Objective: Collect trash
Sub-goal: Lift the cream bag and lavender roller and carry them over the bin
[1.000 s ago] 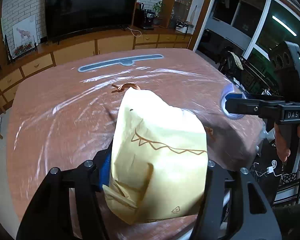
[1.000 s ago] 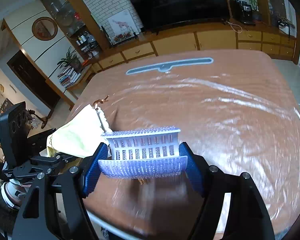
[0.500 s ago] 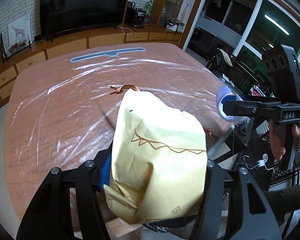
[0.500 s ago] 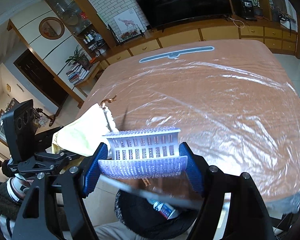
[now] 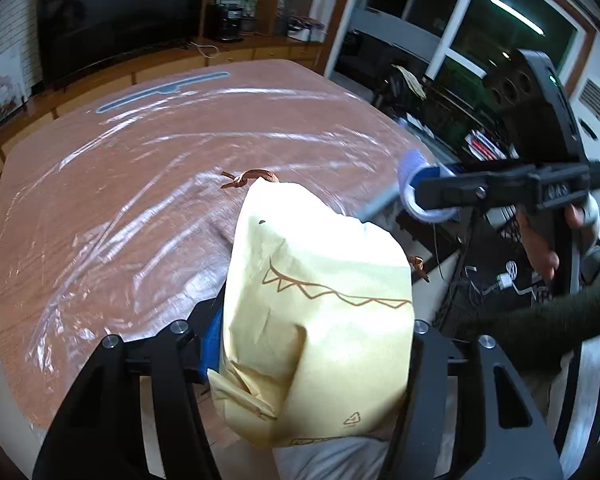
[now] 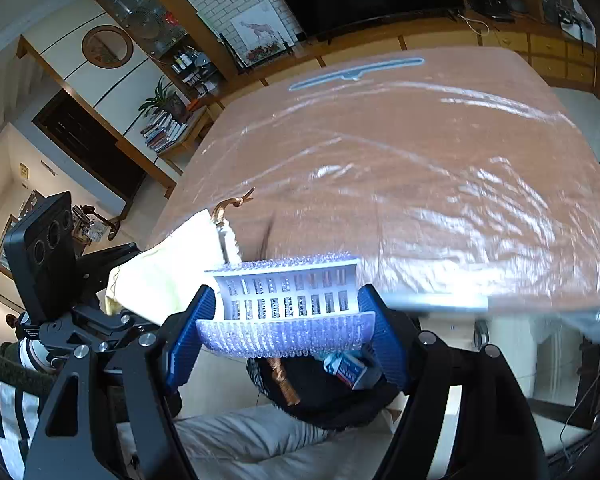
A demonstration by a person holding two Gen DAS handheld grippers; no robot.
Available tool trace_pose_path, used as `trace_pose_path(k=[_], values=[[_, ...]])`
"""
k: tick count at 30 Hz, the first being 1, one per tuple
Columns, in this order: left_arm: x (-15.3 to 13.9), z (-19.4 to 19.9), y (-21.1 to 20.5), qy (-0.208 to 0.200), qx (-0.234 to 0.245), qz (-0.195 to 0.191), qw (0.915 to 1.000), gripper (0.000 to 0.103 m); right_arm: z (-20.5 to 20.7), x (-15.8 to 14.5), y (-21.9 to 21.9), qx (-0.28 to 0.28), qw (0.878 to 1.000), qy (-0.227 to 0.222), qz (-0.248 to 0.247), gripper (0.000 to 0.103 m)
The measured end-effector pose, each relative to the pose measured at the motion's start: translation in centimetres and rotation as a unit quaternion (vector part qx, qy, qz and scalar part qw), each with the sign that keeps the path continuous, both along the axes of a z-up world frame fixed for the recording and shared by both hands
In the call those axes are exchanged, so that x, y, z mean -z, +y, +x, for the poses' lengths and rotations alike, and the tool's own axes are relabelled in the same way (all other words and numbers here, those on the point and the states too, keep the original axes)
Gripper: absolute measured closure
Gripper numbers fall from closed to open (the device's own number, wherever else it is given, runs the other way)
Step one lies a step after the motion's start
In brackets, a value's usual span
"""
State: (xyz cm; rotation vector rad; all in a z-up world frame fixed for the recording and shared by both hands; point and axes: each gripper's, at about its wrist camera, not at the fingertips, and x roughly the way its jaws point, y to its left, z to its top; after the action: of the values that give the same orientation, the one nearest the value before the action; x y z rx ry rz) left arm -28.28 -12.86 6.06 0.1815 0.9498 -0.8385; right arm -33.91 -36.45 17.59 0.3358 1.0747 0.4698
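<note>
Disposal step: right gripper [image 6: 286,316] clamps plastic blister tray [image 6: 286,300] above black bin [image 6: 324,396]; left gripper [image 5: 308,340] clamps yellow paper bag [image 5: 320,320]. Next, judged: release over bin.

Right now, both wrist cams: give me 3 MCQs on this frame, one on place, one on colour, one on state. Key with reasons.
1. Where is the black bin relative to the right gripper?
A. On the table's far edge
B. Below it, off the table's near edge
C. On the TV cabinet

2. What colour is the paper bag in the left gripper?
A. Pale yellow
B. Red
C. Black

3. What state is the right gripper in?
A. Open, empty
B. Shut on the white ribbed plastic piece
C. Shut on the paper bag

Key: 1 B, the right wrist view shows the bin under the fingers, in front of the table edge. 2 A, the bag is pale yellow with a brown zigzag line. 3 B, the blue pads press both ends of the plastic piece.
</note>
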Motion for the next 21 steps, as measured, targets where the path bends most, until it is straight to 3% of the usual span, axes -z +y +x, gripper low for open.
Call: trace_pose_path(k=[13, 21], values=[[2.9, -4.1, -1.4, 0.064, 0.067, 0.018, 0.9956, 0.043, -3.4, 3.7, -0.2, 0.001, 0.998, 0.058, -0.002, 0.031], [6.8, -4.8, -1.4, 0.098, 0.058, 0.049, 0.9923, 0.043, -4.1, 6.3, 1.1, -0.006, 0.996, 0.082, -0.018, 0.031]])
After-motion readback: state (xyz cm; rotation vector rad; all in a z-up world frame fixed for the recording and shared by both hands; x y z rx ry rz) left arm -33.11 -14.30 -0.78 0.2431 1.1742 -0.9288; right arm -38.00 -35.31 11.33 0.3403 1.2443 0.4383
